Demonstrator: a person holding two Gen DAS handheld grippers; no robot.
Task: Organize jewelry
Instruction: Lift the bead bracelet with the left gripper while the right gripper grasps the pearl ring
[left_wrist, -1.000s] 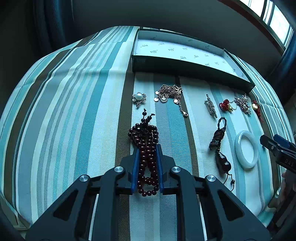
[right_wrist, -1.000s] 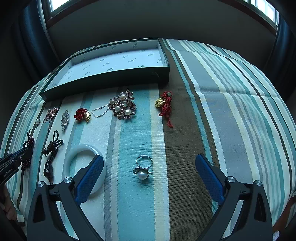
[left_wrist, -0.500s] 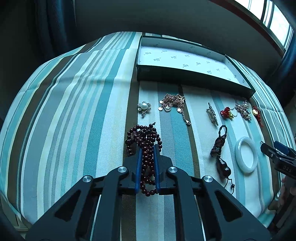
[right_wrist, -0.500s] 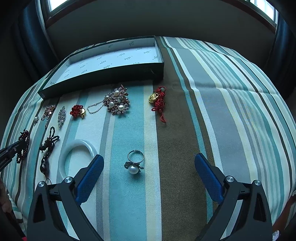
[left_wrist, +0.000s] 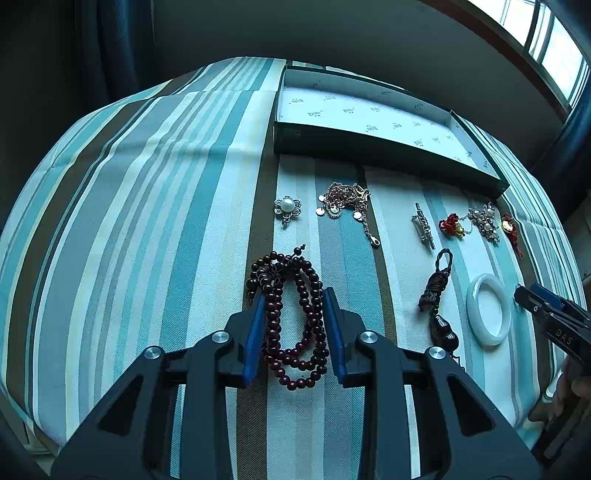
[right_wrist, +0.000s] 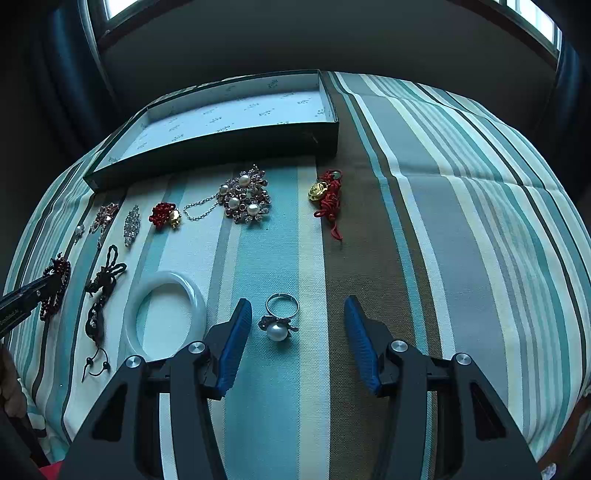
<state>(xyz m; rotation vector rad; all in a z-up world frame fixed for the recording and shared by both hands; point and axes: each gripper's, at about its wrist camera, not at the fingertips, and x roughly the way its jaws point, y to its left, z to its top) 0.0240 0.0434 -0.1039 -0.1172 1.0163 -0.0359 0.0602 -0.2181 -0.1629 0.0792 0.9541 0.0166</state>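
Item: your right gripper (right_wrist: 295, 328), fingers apart and just been closing, with the pearl ring (right_wrist: 279, 319) lying between them on the striped tabletop (right_wrist: 461, 229). The pads do not touch it. The ring sits closer to the left finger than the right; its band points away from you toward the box, pearl nearest you, so the long axis runs along the fingers. Judged: centre the fingers over it before closing further.

Item: your left gripper (left_wrist: 293, 328), fingers apart and just been opening, straddling the dark bead strand (left_wrist: 291, 314), which rests on the cloth. No clamp visible. The strand's long axis also runs along the fingers.

Item: green box (right_wrist: 221, 151), one, empty, at the far edge, well apart from both grippers. Your right hand is nearer the ring; your left is nearer the beads.

Count, loose pieces on the cloth:
- pearl ring, 1
- bead strand, 1
- white bangle (right_wrist: 166, 314), 1
- dark knotted cord pendant (right_wrist: 99, 295), 1
- pearl cluster brooch (right_wrist: 243, 199), 1
- red cord charms with gold, 2
- flower pearl brooch (left_wrist: 287, 208), 1
- coin chain (left_wrist: 345, 201), 1
- rhinestone bar clip (left_wrist: 423, 225), 1
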